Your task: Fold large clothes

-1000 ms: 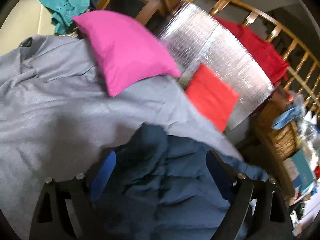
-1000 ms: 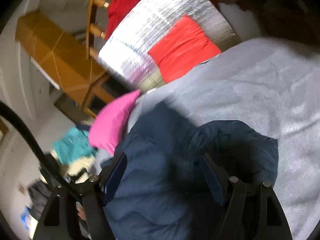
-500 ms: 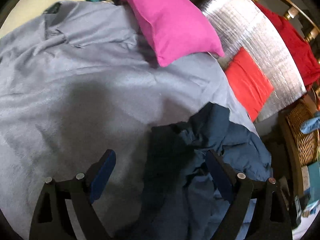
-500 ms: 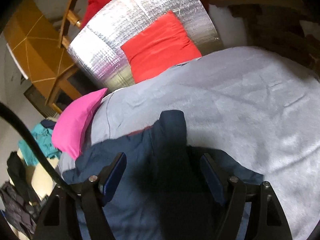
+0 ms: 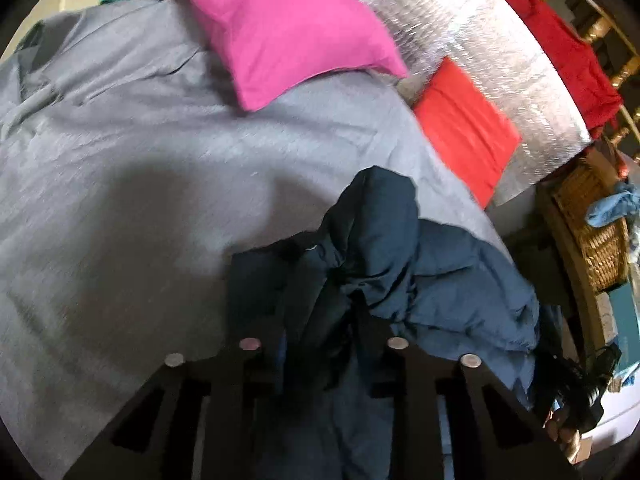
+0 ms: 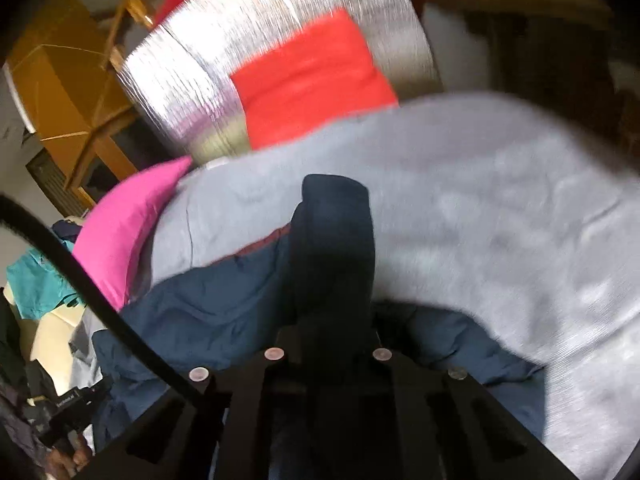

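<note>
A navy blue garment (image 5: 440, 280) lies crumpled on a grey bed cover (image 5: 140, 200) near its right edge. My left gripper (image 5: 320, 320) points down at it, and its jaws are closing with a bunched fold of the navy cloth pinched between them. In the right wrist view the same garment (image 6: 224, 304) spreads to the left, and a dark sleeve-like strip (image 6: 332, 220) runs forward from the fingers. My right gripper (image 6: 332, 320) is shut on that strip. Both pairs of pads are hidden by cloth.
A pink pillow (image 5: 288, 28) and a red cushion (image 5: 464, 128) lie at the bed's far side against a silver foil mat (image 5: 480, 40). A wicker basket (image 5: 592, 220) stands beyond the right edge. Teal clothes (image 6: 36, 284) are piled off to the left.
Both grippers stood open over the navy garment and have now shut on it. The left one moved down and forward onto a fold; the right one swung sideways onto the sleeve-like strip.
</note>
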The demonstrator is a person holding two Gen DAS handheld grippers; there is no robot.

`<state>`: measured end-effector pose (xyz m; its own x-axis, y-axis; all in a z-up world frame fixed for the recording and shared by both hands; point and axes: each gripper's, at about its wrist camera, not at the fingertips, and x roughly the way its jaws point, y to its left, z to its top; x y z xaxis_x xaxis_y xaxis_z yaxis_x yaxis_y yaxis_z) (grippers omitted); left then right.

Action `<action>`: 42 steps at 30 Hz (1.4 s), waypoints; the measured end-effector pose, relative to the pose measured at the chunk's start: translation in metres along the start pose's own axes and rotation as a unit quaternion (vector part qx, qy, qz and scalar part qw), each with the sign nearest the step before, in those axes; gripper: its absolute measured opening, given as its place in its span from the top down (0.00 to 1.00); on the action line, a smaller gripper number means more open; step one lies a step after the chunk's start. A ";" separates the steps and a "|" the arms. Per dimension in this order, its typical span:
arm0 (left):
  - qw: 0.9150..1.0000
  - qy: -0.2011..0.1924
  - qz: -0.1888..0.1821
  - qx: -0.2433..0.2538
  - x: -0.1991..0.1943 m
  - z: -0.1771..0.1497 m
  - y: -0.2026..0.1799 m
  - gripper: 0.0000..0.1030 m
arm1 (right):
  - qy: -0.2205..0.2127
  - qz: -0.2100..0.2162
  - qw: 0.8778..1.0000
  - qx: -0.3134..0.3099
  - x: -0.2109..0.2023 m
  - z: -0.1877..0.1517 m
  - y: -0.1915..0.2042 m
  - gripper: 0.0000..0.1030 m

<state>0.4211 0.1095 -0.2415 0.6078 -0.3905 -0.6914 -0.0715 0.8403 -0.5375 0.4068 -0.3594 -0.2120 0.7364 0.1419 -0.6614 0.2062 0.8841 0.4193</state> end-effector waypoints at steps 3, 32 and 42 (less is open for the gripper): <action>1.000 -0.010 0.011 0.024 0.006 0.002 -0.012 0.78 | -0.016 0.003 0.999 0.034 -0.015 0.000 -0.013 0.87; 0.975 -0.015 0.126 0.185 -0.054 -0.085 -0.047 0.40 | 0.056 0.033 0.997 -0.035 -0.104 -0.101 -0.007 0.62; 0.972 -0.030 0.129 0.192 -0.050 -0.067 -0.046 0.31 | 0.072 0.019 0.997 -0.008 -0.085 -0.089 -0.019 0.68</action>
<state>0.3411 0.0650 -0.2146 0.6539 -0.1344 -0.7445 0.0657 0.9905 -0.1211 0.2827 -0.3491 -0.2189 0.6430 0.2378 -0.7280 0.1675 0.8839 0.4367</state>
